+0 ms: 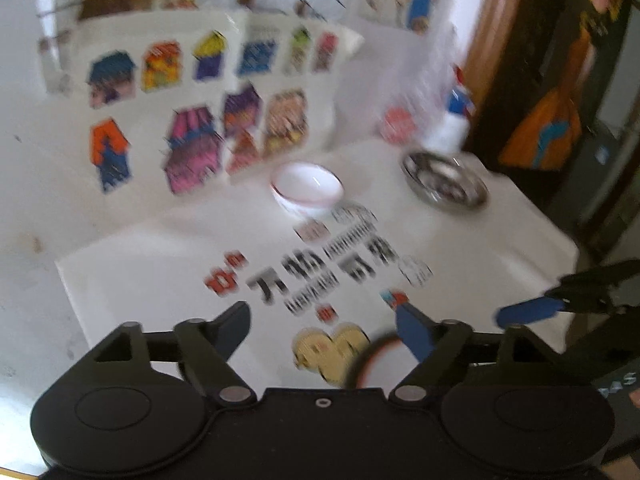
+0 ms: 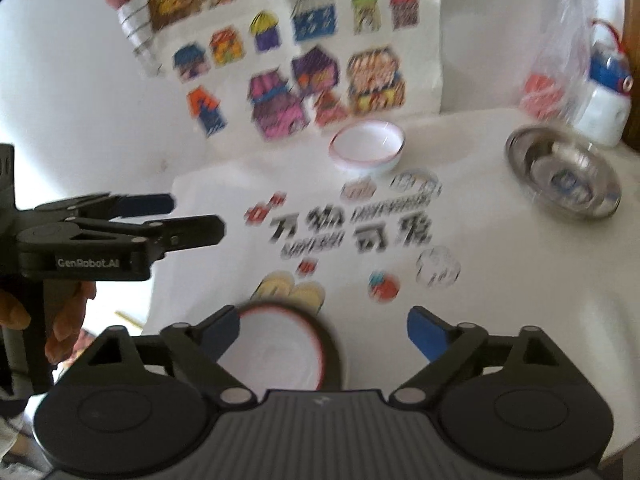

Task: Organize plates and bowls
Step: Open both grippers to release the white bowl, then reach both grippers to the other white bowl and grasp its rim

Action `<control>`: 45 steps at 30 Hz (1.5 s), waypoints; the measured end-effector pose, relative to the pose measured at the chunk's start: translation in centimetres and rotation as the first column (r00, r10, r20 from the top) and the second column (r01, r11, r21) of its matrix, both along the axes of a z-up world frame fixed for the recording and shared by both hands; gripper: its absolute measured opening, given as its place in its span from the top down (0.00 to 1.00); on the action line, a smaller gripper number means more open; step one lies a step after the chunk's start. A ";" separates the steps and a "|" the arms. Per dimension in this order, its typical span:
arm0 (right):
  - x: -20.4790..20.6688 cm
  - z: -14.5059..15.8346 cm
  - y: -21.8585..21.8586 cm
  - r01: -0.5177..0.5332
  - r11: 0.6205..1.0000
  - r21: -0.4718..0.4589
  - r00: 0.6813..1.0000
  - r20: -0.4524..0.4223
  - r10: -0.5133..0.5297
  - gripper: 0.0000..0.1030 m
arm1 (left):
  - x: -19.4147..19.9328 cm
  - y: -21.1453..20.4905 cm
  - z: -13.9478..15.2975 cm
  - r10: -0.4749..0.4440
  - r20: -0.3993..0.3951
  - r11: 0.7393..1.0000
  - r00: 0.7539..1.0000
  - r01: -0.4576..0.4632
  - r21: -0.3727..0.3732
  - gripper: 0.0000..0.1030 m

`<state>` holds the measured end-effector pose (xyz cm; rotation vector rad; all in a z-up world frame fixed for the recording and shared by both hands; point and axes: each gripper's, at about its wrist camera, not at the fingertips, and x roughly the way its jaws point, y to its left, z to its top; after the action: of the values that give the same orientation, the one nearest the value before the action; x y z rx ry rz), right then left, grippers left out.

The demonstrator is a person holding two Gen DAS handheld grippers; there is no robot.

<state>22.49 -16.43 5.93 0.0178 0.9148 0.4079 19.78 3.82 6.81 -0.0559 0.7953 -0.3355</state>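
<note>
A white bowl with a red rim [image 1: 307, 189] stands at the back of the white table; it also shows in the right wrist view [image 2: 367, 147]. A steel dish [image 1: 445, 181] stands to its right, also seen in the right wrist view [image 2: 563, 171]. A white plate with a red and black rim [image 2: 286, 346] lies near the table's front edge, just ahead of my right gripper [image 2: 324, 332], which is open and empty. Only the plate's rim [image 1: 380, 350] shows in the left wrist view. My left gripper [image 1: 324, 324] is open and empty above the printed table cover.
A board with colourful house pictures [image 2: 304, 68] leans at the back. A plastic bag [image 2: 560, 60] and a blue-and-white bottle [image 2: 606, 92] stand at the back right. The table edge [image 1: 560, 248] drops off at the right. My left gripper [image 2: 120, 224] shows at the left.
</note>
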 end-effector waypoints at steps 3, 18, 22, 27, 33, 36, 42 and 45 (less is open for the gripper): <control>1.8 -0.5 -0.4 0.038 0.999 -0.039 0.994 0.106 -0.033 0.04 | 1.5 0.4 0.1 0.061 0.041 0.998 0.997 -0.060 -0.008 0.08; 14.6 -4.9 -3.0 0.243 0.960 0.139 0.966 0.059 -0.253 0.00 | 13.3 0.3 -3.9 0.235 0.024 0.972 0.972 -0.234 -0.015 0.01; 17.4 -6.2 -3.2 0.260 0.946 0.192 0.963 0.013 -0.267 0.00 | 16.0 0.4 -5.8 0.238 -0.003 0.971 0.971 -0.238 -0.014 0.01; 19.4 -7.3 -2.7 0.261 0.942 0.209 0.964 -0.014 -0.264 0.00 | 18.3 0.6 -7.1 0.253 -0.034 0.965 0.967 -0.255 -0.069 0.01; 20.3 -8.2 -2.0 0.258 0.950 0.174 0.966 -0.012 -0.260 0.01 | 19.6 0.3 -8.0 0.254 -0.052 0.963 0.966 -0.257 -0.077 0.01; 20.6 -8.4 -1.7 0.263 0.953 0.151 0.964 -0.004 -0.266 0.06 | 20.2 -0.1 -8.3 0.262 -0.059 0.962 0.963 -0.265 -0.064 0.01; 20.8 -8.5 -0.9 0.251 0.962 0.109 0.967 0.022 -0.254 0.23 | 20.9 -0.4 -8.9 0.268 -0.080 0.960 0.960 -0.273 -0.063 0.06; 20.8 -8.4 -0.7 0.238 0.964 0.120 0.970 0.018 -0.242 0.32 | 20.9 -0.5 -8.9 0.265 -0.085 0.960 0.960 -0.271 -0.072 0.14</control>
<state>43.29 -17.13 -2.50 0.2270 0.8443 0.2341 40.69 3.28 -2.11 -0.2537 0.8361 -0.1088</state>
